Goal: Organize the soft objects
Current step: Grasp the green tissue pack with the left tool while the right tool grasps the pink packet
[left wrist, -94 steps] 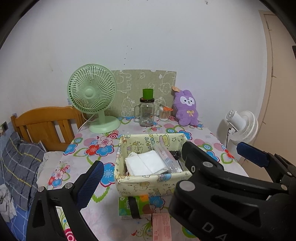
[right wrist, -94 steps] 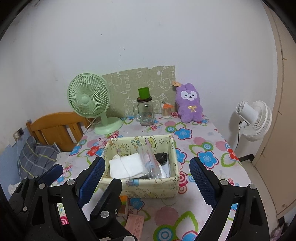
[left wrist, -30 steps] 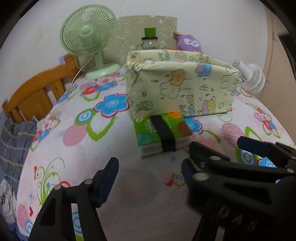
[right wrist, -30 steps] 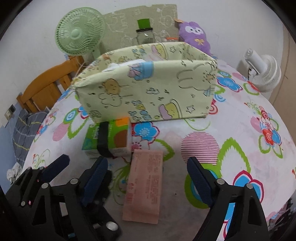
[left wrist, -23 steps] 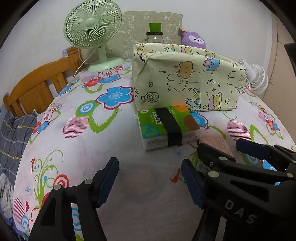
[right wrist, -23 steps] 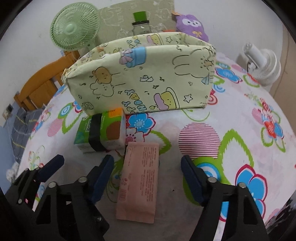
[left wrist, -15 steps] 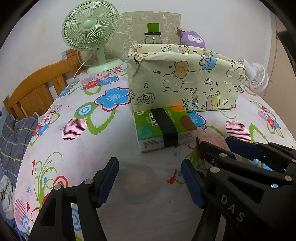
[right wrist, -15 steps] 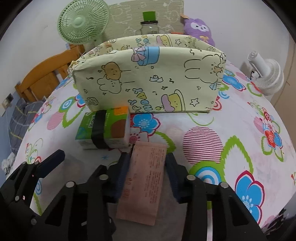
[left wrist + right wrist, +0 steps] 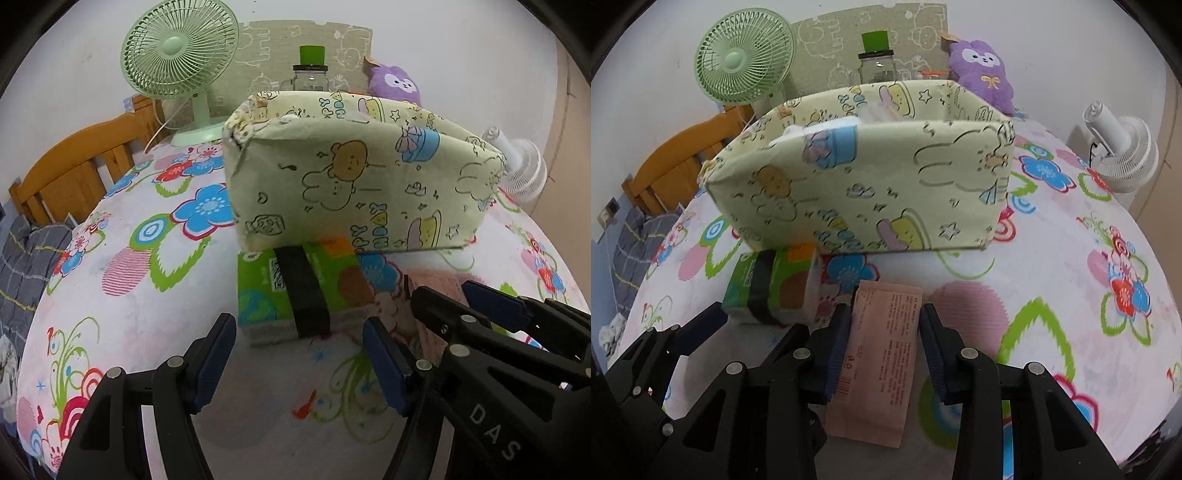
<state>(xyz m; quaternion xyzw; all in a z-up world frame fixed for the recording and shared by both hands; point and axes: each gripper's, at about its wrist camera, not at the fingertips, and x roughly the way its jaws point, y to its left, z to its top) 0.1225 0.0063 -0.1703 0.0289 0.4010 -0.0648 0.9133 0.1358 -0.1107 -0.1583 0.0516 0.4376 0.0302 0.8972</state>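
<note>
A flat pink packet (image 9: 882, 354) lies on the flowered tablecloth, and my right gripper (image 9: 884, 350) is shut on its two long sides. A green tissue pack (image 9: 774, 286) with a black band lies just left of it, against the front of the pale yellow fabric basket (image 9: 871, 184). In the left wrist view my left gripper (image 9: 299, 363) is open and empty, low over the cloth, with the green tissue pack (image 9: 295, 291) just ahead of its blue pads. The basket (image 9: 362, 188) stands behind the pack. The right gripper's black body shows at the lower right of that view.
A green desk fan (image 9: 181, 59), a glass jar with a green lid (image 9: 311, 74) and a purple plush toy (image 9: 982, 74) stand behind the basket by the wall. A wooden chair back (image 9: 74, 173) is at the left. A white fan (image 9: 1123, 151) stands off the table's right edge.
My right gripper has closed from wide open onto the pink packet. My left gripper has moved in closer to the green tissue pack and stayed open.
</note>
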